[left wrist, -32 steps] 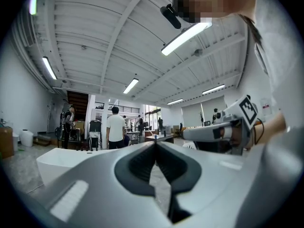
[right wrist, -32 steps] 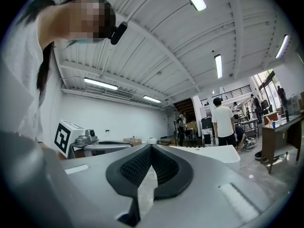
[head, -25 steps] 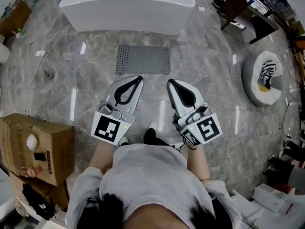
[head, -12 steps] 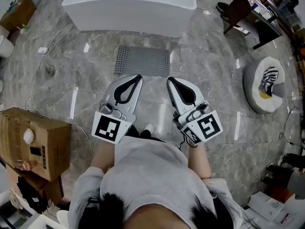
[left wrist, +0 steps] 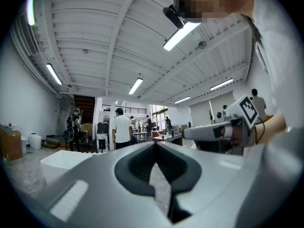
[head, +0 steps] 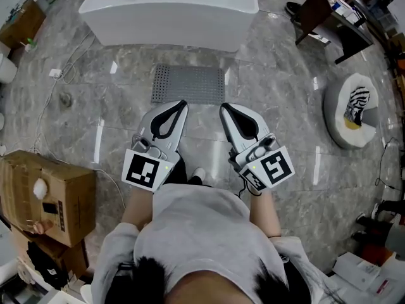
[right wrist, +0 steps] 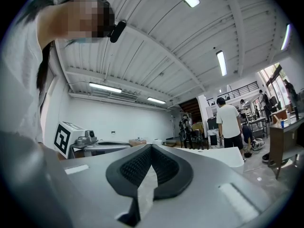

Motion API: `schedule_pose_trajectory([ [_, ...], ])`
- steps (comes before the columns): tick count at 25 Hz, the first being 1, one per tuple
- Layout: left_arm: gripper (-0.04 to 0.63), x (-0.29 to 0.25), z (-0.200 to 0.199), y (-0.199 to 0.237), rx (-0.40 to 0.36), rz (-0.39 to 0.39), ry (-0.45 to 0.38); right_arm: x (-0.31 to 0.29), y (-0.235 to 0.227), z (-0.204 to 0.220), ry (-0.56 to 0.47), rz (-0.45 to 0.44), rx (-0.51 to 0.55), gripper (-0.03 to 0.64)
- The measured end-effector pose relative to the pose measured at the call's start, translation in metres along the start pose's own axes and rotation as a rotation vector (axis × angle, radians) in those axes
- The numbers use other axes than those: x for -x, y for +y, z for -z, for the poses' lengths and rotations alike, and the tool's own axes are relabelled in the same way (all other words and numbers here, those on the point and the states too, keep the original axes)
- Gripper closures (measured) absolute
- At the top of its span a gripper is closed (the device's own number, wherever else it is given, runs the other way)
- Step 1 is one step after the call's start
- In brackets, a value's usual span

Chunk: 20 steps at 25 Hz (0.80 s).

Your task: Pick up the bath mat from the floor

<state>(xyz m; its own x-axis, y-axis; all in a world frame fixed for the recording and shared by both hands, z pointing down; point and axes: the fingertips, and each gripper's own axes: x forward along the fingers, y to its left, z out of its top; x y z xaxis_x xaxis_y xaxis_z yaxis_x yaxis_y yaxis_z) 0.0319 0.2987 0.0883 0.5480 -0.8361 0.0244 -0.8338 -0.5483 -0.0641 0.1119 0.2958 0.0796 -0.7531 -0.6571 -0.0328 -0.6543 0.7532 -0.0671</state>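
Observation:
A grey perforated bath mat (head: 188, 85) lies flat on the marble floor just in front of the white bathtub (head: 171, 8). In the head view my left gripper (head: 183, 104) and right gripper (head: 223, 107) are held side by side, level, high above the floor, their tips over the mat's near edge as seen from above. Both are shut with nothing between the jaws. The left gripper (left wrist: 155, 143) and right gripper (right wrist: 150, 147) views look out level across the room, so the mat is out of their sight.
A cardboard box (head: 45, 195) stands at the left, a round white cushion (head: 347, 111) with a striped item at the right, a dark table (head: 329, 14) at the far right. A cable (head: 47, 103) runs over the floor at left. People (left wrist: 121, 127) stand far off.
Both grippers have crept forward toward the bathtub together with the person; their tips now reach the mat's near edge in the head view. The jaws stayed shut.

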Motion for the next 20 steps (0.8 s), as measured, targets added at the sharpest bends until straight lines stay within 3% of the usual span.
schedule_pose_trajectory([
  [20, 0.595, -0.057, 0.004, 0.119, -0.003, 0.079, 0.011, -0.118, -0.038, 0.000, 0.021, 0.092, -0.007, 0.617],
])
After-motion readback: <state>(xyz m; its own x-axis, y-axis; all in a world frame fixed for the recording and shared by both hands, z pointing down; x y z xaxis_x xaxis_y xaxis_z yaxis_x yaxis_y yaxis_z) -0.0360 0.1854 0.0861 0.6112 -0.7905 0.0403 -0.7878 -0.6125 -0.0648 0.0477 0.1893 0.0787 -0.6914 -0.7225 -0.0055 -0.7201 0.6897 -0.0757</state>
